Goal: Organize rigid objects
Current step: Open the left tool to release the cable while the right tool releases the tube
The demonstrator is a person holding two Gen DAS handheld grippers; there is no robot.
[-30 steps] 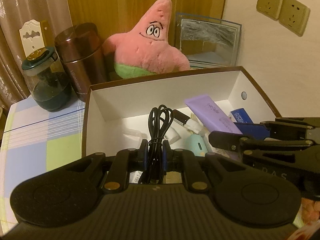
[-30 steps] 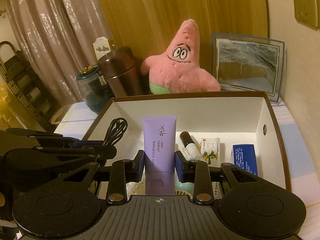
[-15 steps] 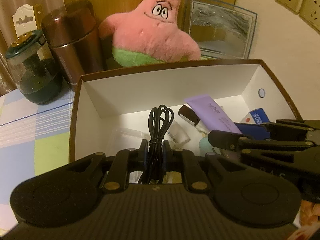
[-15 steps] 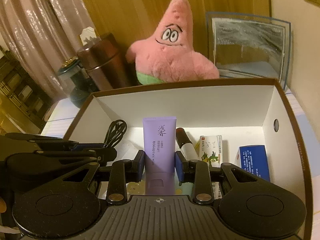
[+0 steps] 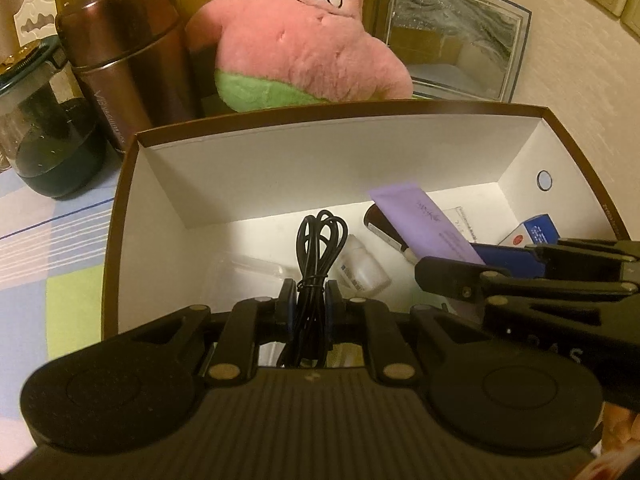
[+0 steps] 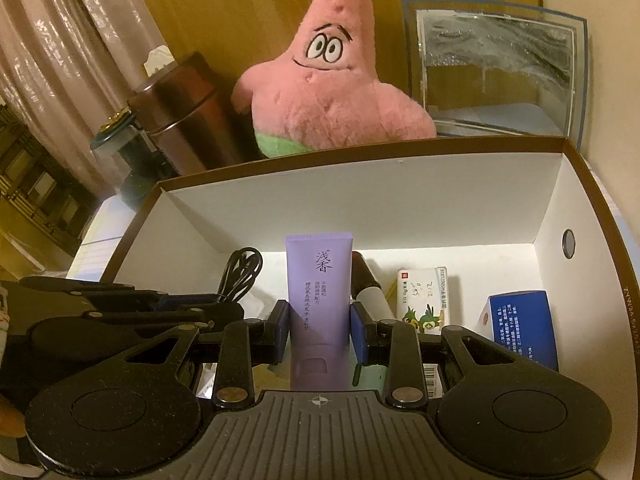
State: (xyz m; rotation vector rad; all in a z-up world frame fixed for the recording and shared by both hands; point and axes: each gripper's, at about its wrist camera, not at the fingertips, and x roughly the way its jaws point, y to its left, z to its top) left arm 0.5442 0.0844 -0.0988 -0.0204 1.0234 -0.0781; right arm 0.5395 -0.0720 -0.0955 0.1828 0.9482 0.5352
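Note:
My left gripper [image 5: 311, 304] is shut on a coiled black cable [image 5: 318, 248] and holds it over the left half of a brown box with white inside walls [image 5: 320, 152]. My right gripper [image 6: 319, 326] is shut on a purple tube [image 6: 318, 288] and holds it upright inside the same box [image 6: 400, 208]. The tube [image 5: 424, 224] and the right gripper's arm show at the right of the left wrist view. The cable [image 6: 240, 276] and the left gripper show at the left of the right wrist view.
In the box lie a small white bottle [image 5: 360, 272], a dark-capped tube [image 6: 366, 284], a white packet with cartoon birds [image 6: 422, 298] and a blue carton [image 6: 522, 328]. Behind the box stand a pink starfish plush [image 6: 324, 84], a brown flask [image 5: 128, 56], a dark jar [image 5: 44, 140] and a glass frame [image 6: 496, 68].
Both grippers have moved forward and lower into the box with the cable and the tube still held. The plush and the flask look closer.

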